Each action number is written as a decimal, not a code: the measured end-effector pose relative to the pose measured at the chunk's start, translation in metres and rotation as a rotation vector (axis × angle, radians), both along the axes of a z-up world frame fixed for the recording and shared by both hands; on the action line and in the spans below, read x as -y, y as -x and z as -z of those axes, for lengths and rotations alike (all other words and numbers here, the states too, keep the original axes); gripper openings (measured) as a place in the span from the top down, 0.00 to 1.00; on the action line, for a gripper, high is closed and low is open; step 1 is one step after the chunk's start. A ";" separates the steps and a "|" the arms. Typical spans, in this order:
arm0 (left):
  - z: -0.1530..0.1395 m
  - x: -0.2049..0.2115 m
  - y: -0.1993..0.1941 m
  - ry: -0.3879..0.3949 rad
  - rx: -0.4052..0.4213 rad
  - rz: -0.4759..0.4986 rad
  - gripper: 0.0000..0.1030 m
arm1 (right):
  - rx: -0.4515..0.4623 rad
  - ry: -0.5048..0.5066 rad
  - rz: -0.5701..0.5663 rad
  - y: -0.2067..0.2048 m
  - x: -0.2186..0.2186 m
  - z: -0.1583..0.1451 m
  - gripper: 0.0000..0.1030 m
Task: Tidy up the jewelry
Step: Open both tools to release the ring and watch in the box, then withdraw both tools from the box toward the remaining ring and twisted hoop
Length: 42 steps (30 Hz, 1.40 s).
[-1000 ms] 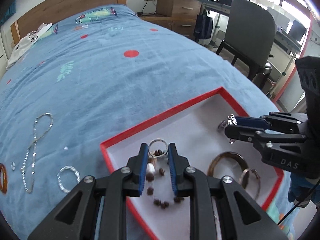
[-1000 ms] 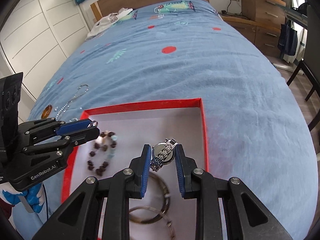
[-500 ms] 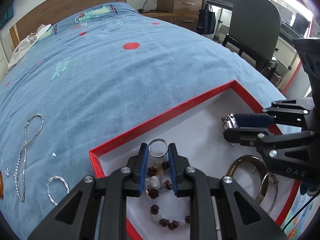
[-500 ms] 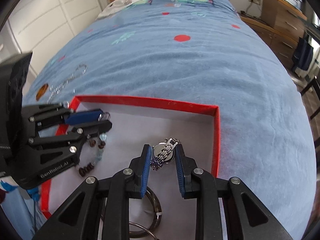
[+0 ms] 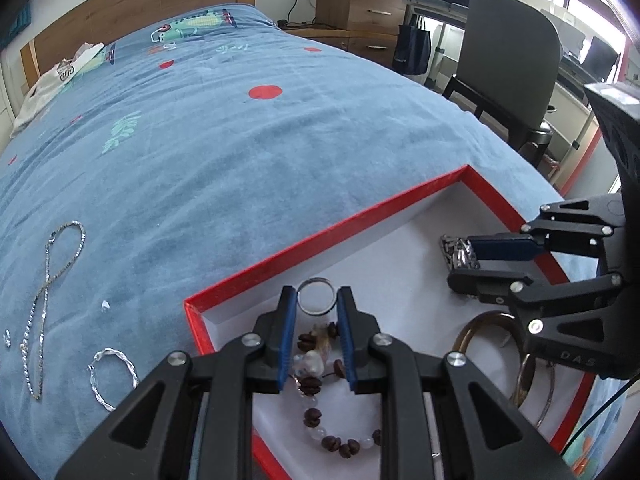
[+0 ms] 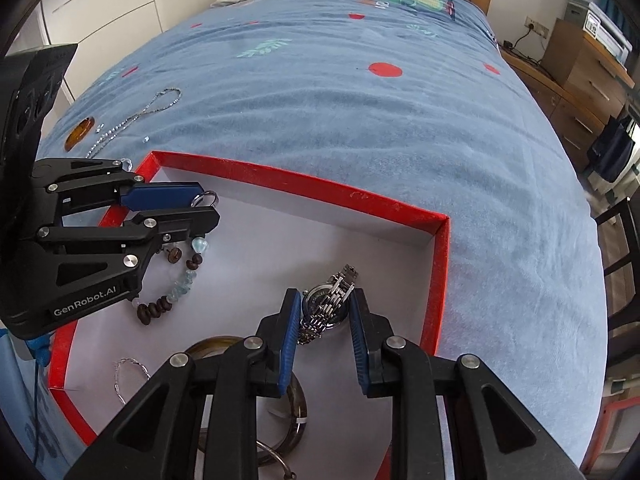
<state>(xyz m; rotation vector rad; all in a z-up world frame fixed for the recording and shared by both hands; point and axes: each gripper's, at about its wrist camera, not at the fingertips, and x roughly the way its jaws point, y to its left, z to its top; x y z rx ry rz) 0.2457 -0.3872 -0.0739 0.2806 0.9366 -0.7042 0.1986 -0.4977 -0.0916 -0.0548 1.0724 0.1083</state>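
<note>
Both grippers have come down over the red tray (image 5: 328,236). The left gripper (image 5: 317,312) grips a silver ring (image 5: 316,295) near the tray's left corner; the right gripper (image 6: 326,312), rolled since, clamps a watch (image 6: 326,304) by the right edge, ready to set down.

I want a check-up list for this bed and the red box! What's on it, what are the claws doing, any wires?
Surface: blue bedspread, red-rimmed box lying on it.
Job's things: silver ring in left gripper; metal watch in right gripper; beaded bracelet and brown bangle in the box; silver chain, twisted bracelet and amber piece outside on the bedspread.
Clutter: white garment by the headboard.
Grippers: both shut on their pieces, over the box.
Cables: black wire beside the right gripper.
Surroundings: chair, wooden drawers, white wardrobe.
</note>
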 end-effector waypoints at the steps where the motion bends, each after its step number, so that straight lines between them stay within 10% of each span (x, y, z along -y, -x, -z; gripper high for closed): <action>1: -0.001 -0.001 -0.001 0.007 -0.007 -0.001 0.79 | 0.004 -0.003 -0.002 0.000 0.000 0.000 0.75; 20: -0.073 -0.048 0.032 0.085 0.029 -0.022 0.66 | 0.112 -0.003 0.098 0.050 -0.004 -0.077 0.61; 42: -0.172 -0.265 0.127 0.043 0.226 -0.280 0.54 | 0.289 -0.028 0.094 0.160 -0.128 -0.188 0.59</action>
